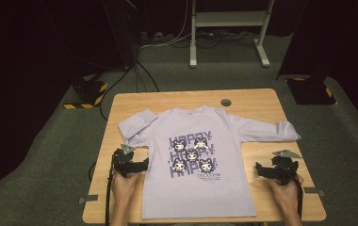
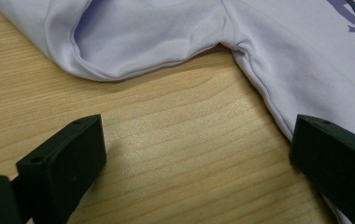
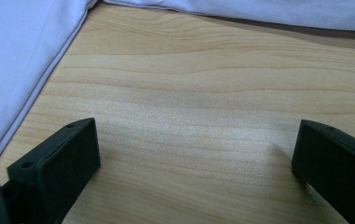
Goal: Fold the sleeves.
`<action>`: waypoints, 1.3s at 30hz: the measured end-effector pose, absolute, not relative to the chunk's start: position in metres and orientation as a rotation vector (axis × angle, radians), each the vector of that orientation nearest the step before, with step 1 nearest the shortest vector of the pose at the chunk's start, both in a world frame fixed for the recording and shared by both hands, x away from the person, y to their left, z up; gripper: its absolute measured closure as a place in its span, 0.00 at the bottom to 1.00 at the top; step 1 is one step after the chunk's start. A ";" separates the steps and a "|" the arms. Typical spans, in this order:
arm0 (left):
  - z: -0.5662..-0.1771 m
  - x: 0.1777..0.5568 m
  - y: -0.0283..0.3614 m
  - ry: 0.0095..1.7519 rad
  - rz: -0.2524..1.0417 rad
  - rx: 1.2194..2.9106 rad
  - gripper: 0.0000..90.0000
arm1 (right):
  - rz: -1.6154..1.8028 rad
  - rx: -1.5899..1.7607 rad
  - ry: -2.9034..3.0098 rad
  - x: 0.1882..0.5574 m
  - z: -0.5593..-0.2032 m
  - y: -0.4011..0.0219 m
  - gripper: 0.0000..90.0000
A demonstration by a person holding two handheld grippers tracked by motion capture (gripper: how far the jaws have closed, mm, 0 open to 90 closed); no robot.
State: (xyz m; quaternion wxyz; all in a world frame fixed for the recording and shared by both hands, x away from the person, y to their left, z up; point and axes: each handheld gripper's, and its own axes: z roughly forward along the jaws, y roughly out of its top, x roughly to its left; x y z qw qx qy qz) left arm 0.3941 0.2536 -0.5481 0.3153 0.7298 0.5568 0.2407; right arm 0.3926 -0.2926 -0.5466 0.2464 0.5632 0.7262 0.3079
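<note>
High view: a lilac long-sleeved shirt (image 1: 193,160) lies flat, print up, on the wooden table (image 1: 262,101), sleeves spread to both sides. The left gripper (image 1: 142,165) sits at the shirt's left edge below the sleeve; the right gripper (image 1: 260,170) rests on bare wood, just beside the right edge.

Left gripper view: jaws stand wide apart and empty over the wood; the shirt's side seam (image 2: 264,88) runs to the right jaw.

Right gripper view: jaws stand wide apart, gripping nothing; the shirt's edge (image 3: 21,70) lies left, beyond the left jaw.
</note>
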 end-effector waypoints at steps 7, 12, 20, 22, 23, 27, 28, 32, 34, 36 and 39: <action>-0.548 0.394 0.254 1.465 0.633 1.923 0.05 | 0.856 1.536 1.961 0.391 -0.546 -0.294 0.08; -0.548 0.393 0.253 1.467 0.635 1.919 0.06 | 0.868 1.512 1.977 0.393 -0.546 -0.296 0.11; -0.548 0.392 0.252 1.465 0.640 1.920 0.07 | 0.888 1.491 1.986 0.391 -0.544 -0.305 0.21; -0.548 0.392 0.252 1.470 0.641 1.915 0.07 | 0.909 1.499 1.975 0.389 -0.544 -0.309 0.25; -0.548 0.392 0.252 1.472 0.643 1.914 0.07 | 0.917 1.504 1.967 0.389 -0.543 -0.311 0.27; -0.548 0.392 0.251 1.479 0.647 1.912 0.08 | 0.940 1.513 1.932 0.389 -0.539 -0.320 0.33; -0.548 0.392 0.251 1.480 0.648 1.910 0.08 | 0.946 1.521 1.925 0.391 -0.538 -0.321 0.34; -0.548 0.391 0.250 1.486 0.651 1.906 0.08 | 0.951 1.539 1.909 0.398 -0.535 -0.324 0.36; -0.548 0.391 0.250 1.486 0.651 1.906 0.08 | 0.951 1.539 1.914 0.402 -0.534 -0.324 0.37; -0.548 0.391 0.250 1.490 0.651 1.903 0.08 | 0.959 1.546 1.915 0.406 -0.534 -0.323 0.38; -0.548 0.390 0.249 1.495 0.654 1.901 0.08 | 0.966 1.557 1.913 0.411 -0.533 -0.322 0.38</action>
